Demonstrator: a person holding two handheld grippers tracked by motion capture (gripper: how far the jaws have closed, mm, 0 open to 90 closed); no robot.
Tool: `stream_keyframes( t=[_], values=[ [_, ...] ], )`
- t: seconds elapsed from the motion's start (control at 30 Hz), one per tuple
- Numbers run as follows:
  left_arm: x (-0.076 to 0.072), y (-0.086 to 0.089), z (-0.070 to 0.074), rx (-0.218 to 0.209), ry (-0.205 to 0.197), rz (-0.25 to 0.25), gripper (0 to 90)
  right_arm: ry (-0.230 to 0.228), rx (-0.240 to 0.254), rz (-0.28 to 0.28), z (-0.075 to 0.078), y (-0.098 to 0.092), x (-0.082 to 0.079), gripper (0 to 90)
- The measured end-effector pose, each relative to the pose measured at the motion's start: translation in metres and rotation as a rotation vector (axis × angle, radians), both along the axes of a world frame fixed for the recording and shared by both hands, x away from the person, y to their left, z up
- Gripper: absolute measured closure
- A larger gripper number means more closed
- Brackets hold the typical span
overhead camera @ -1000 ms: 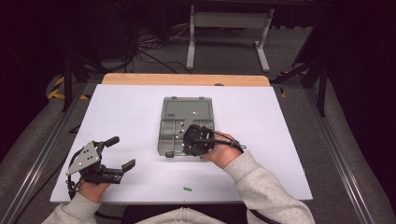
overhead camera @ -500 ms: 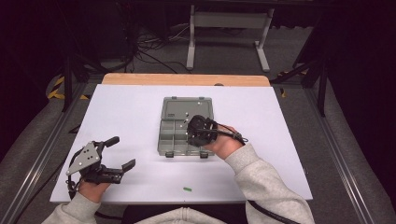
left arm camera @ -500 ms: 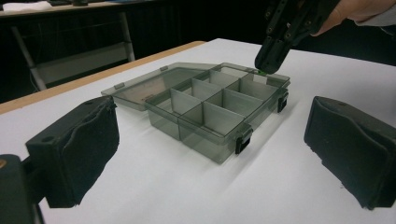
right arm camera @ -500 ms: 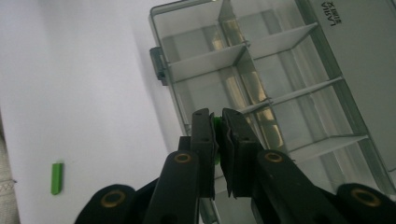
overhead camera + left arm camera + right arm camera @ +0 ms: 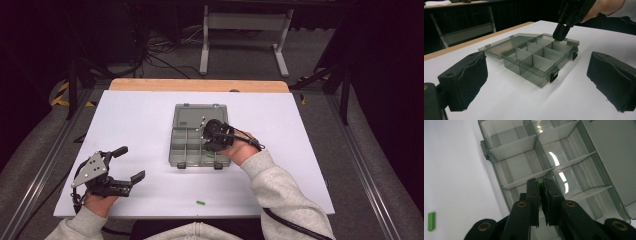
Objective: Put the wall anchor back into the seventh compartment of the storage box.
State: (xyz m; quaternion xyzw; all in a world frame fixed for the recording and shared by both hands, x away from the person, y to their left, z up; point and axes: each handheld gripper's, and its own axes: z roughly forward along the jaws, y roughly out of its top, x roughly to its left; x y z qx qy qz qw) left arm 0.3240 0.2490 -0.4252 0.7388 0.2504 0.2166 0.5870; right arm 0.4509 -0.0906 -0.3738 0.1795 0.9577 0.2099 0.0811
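Note:
A grey see-through compartment box (image 5: 176,145) lies open mid-table, its lid (image 5: 200,115) flat behind it. My right gripper (image 5: 206,140) hangs over the box's right-hand compartments, shut on a small green piece (image 5: 539,185) that peeks out between the pads. In the left gripper view the right gripper's tips (image 5: 559,37) dip to the rim of a far compartment, green piece (image 5: 555,39) at the tip. My left gripper (image 5: 131,163) rests on the table at the front left, open and holding nothing, pointing at the box (image 5: 534,60).
A second green piece (image 5: 200,203) lies loose on the white table (image 5: 140,115) near the front edge, left of my right forearm; the same green piece (image 5: 431,221) is at the lower left of the right gripper view. The box compartments (image 5: 516,145) look bare.
My right gripper has moved a little farther from me over the box, still shut on the green piece. The left gripper has kept still.

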Motion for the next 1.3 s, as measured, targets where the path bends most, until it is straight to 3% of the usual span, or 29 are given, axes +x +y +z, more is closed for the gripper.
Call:
stream_keyframes(
  t=[0.9, 1.1, 1.3],
  values=[
    [0.000, 0.000, 0.000, 0.004, 0.000, 0.001, 4.1, 0.084, -0.061, 0.003, -0.031, 0.003, 0.003, 83.6],
    [0.000, 0.000, 0.000, 0.004, 0.000, 0.001, 4.1, 0.092, -0.065, 0.009, -0.034, 0.004, 0.002, 83.2],
    [0.000, 0.000, 0.000, 0.005, -0.001, 0.003, 4.2, 0.065, -0.049, 0.005, -0.027, 0.002, 0.000, 76.1]
  ],
)
